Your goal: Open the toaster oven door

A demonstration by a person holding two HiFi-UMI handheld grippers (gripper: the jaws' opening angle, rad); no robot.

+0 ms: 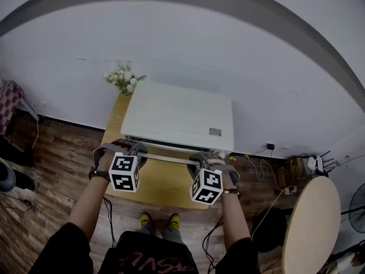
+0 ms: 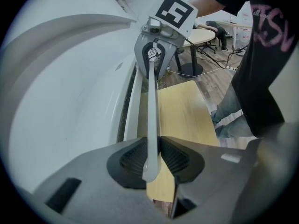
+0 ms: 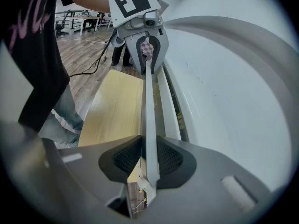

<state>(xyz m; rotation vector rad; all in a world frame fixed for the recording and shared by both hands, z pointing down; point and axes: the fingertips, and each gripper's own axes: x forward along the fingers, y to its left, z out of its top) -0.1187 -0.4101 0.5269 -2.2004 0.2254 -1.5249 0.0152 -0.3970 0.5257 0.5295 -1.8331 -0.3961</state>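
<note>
A white toaster oven stands on a small wooden table. Its long pale handle bar runs across the front. My left gripper is shut on the bar's left end, and my right gripper is shut on its right end. In the left gripper view the bar passes between the ribbed pads, with the oven body to the left. In the right gripper view the bar is pinched the same way beside the oven. A narrow dark gap shows along the door's top edge.
A vase of white flowers stands at the table's back left corner beside the oven. A round wooden table is to the right. Cables trail over the wooden floor. The person's feet are at the table's near edge.
</note>
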